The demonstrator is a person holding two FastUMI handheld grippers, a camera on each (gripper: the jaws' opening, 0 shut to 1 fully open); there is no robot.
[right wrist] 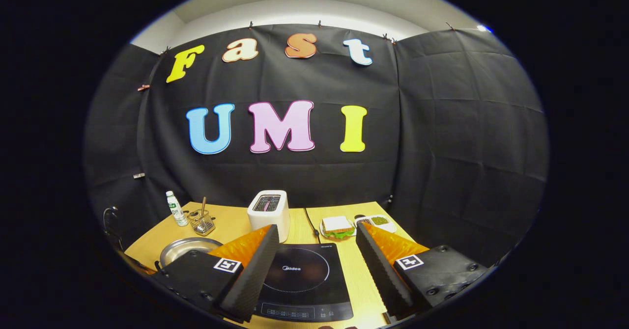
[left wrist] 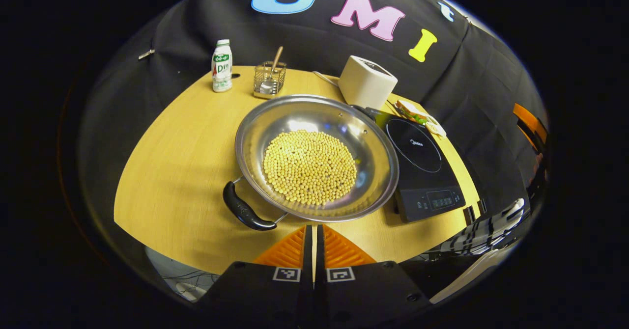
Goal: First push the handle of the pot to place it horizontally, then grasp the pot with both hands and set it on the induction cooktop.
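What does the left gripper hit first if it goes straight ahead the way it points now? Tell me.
Most likely the near rim of the pot, just right of its black handle. The left gripper, fingers together, aims at that rim over bare table; its height is hard to judge.

Sharp, dim-edged fisheye frames; pot [left wrist: 317,157] glare

Black gripper [left wrist: 314,238] bodies with orange ribbed finger backs, square black-and-white tags and small screws.
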